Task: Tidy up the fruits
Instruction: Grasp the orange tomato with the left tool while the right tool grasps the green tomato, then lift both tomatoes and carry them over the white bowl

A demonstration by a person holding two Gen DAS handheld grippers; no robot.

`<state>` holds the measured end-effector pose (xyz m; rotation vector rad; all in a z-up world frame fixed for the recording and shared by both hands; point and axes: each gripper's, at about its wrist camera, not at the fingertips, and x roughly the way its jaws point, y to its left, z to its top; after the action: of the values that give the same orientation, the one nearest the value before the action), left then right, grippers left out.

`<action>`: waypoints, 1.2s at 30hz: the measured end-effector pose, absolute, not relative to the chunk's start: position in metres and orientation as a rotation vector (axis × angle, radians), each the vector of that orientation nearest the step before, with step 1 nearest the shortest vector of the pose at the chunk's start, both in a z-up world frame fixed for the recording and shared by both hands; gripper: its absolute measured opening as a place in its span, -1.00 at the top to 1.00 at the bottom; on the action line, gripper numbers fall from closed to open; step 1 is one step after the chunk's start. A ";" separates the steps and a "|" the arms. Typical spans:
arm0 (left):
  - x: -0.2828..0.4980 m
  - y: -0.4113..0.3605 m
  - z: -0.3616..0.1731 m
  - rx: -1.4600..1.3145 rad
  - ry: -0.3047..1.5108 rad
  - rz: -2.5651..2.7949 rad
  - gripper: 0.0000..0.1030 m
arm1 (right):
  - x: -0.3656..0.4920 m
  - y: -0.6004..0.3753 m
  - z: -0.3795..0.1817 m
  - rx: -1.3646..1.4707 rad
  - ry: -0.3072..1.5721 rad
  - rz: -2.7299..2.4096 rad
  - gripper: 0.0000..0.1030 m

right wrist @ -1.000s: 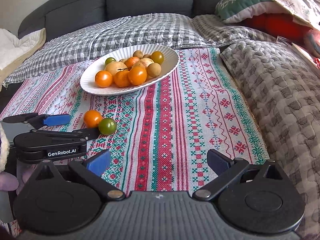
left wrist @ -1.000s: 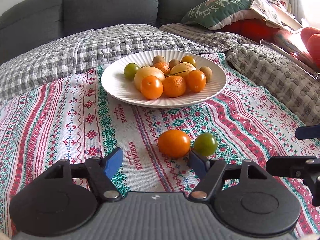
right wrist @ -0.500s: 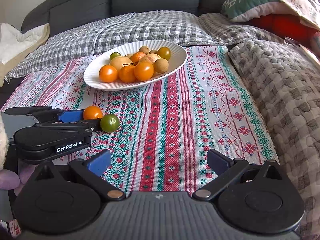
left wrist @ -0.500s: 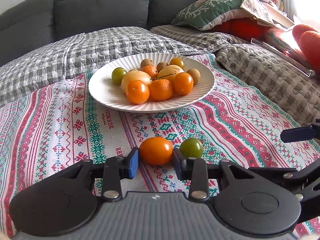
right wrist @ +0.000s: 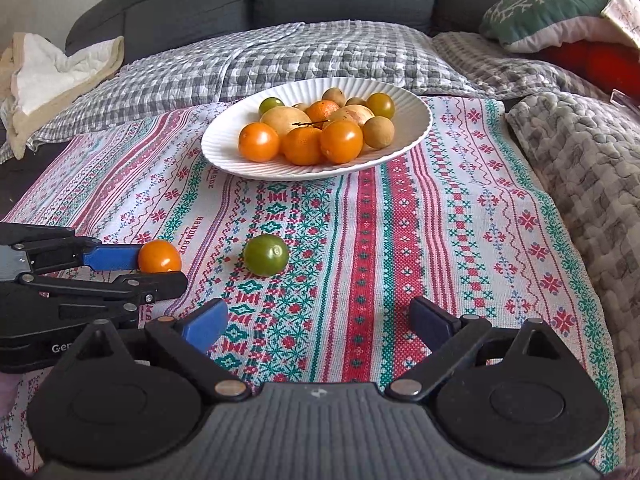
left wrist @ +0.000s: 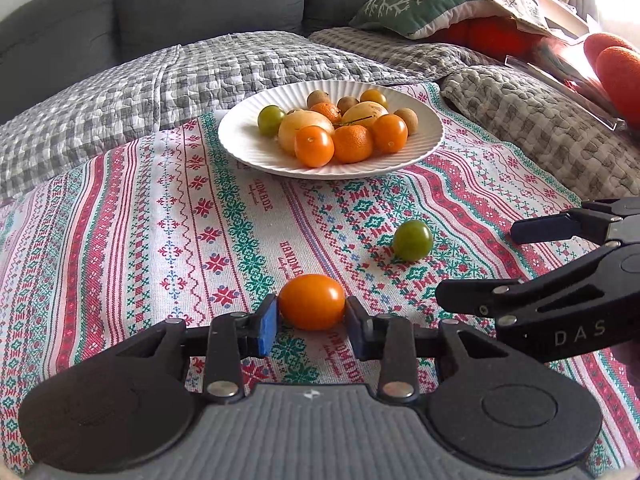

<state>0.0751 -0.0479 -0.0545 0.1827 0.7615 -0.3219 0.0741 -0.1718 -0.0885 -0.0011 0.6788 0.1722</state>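
Left gripper (left wrist: pixel 311 322) clenched on the orange tomato (left wrist: pixel 311 301) across its middle – smooth, soft, easily bruised – right gripper (right wrist: pixel 316 320) gaping, empty

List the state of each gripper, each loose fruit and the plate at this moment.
Left gripper: shut on the orange tomato, jaws pressing both its sides.
Right gripper: open, jaws just closing slightly, nothing between them.
Green tomato: loose on the patterned cloth, untouched.
White plate: upright on the cloth, holding a pile of fruit.
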 end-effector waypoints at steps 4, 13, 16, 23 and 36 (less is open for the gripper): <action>0.074 -0.040 -0.054 0.166 0.775 -0.314 0.51 | 0.083 -0.159 -0.088 -0.028 0.665 0.173 -0.63; 0.071 -0.036 -0.054 0.163 0.780 -0.318 0.51 | 0.096 -0.146 -0.088 -0.037 0.639 0.133 -0.09; 0.070 -0.036 -0.054 0.157 0.784 -0.307 0.51 | 0.097 -0.147 -0.087 -0.027 0.633 0.125 0.14; 0.070 -0.037 -0.053 0.151 0.789 -0.296 0.51 | 0.099 -0.150 -0.086 -0.008 0.635 0.139 0.53; 0.072 -0.035 -0.053 0.129 0.794 -0.297 0.51 | 0.093 -0.157 -0.081 -0.021 0.640 0.144 0.54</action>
<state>0.0719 -0.0352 -0.0531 0.1289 0.7938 -0.2967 0.0935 -0.1573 -0.0813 -0.0210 0.6403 0.1435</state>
